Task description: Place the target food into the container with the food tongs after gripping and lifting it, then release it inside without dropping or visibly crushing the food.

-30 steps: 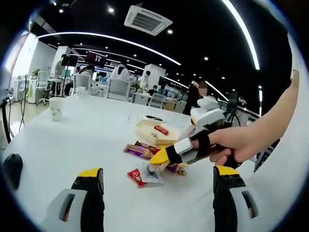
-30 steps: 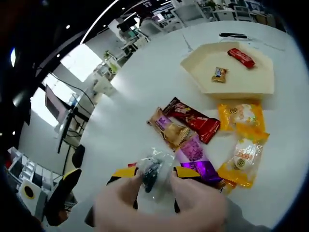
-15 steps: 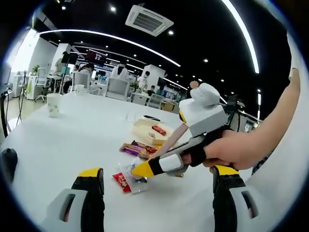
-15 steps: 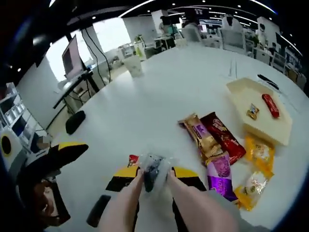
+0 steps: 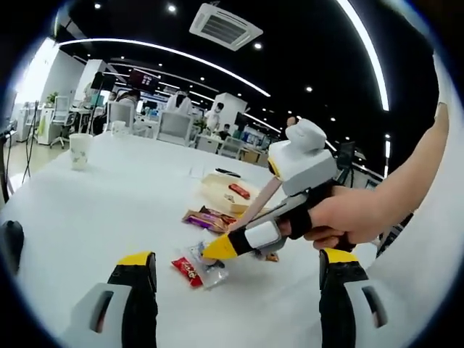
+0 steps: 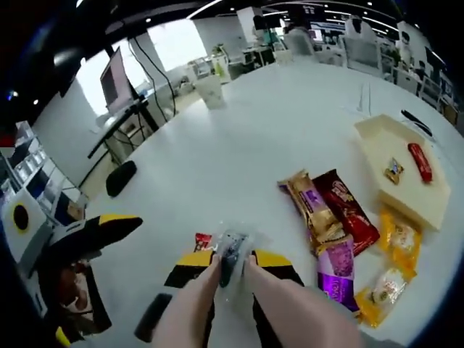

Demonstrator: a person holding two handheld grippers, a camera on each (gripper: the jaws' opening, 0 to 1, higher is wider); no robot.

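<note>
Resting on the white surface (image 6: 239, 159), a clear plastic snack packet with a dark filling (image 6: 230, 255) is pinched by the right gripper (image 6: 232, 262) through pink tongs (image 6: 254, 301). The left gripper (image 5: 235, 270) is held with fingers (image 5: 135, 270) apart. A cream hexagonal tray (image 6: 395, 148) lies well apart.

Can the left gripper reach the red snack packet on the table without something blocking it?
Probably not cleanly: the right gripper with its tongs sits over the red snack packet, between it and the open left gripper.
</note>
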